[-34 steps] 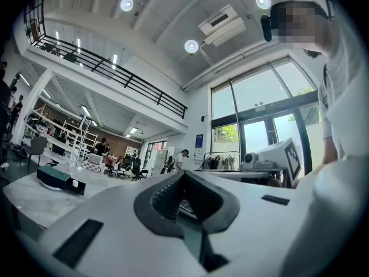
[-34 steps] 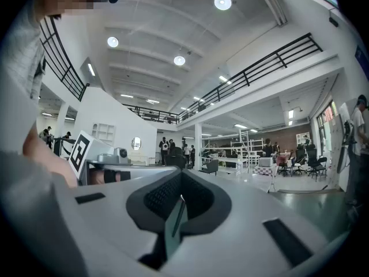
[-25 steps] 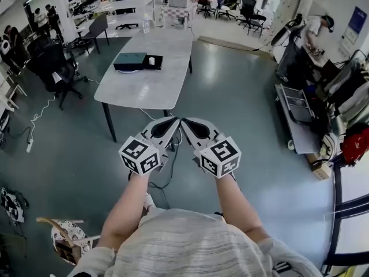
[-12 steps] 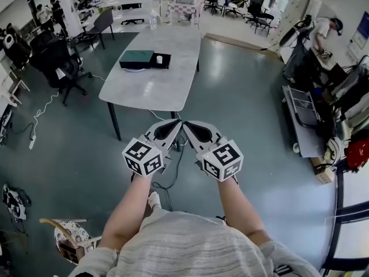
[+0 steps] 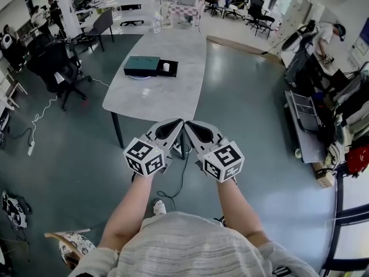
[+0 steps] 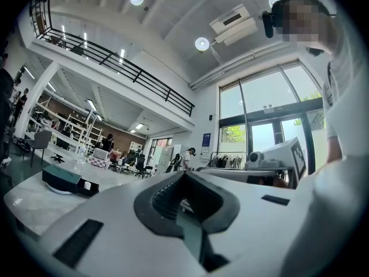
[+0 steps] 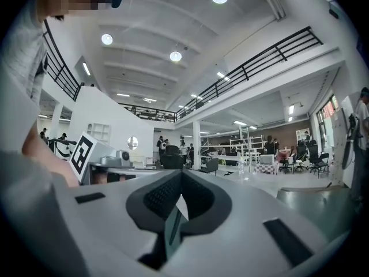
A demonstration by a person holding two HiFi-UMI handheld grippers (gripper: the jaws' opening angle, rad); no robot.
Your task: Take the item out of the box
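Far off on the grey counter point(image 5: 173, 94) sits the dark green box point(image 5: 142, 64), with a black open tray point(image 5: 172, 71) touching its right side and a small white item point(image 5: 166, 67) in it. Near the person, well apart from the box, the left hand-held gripper point(image 5: 173, 124) and the right hand-held gripper point(image 5: 194, 126) are side by side, each with its jaws together and empty.

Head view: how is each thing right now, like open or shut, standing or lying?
left gripper, shut, empty, short of the table.
right gripper, shut, empty, beside the left one.
box, flat on the table, seemingly open.
black tray, out at the box's side.
white item, standing in the black tray.
bottle, upright at the table's far end.
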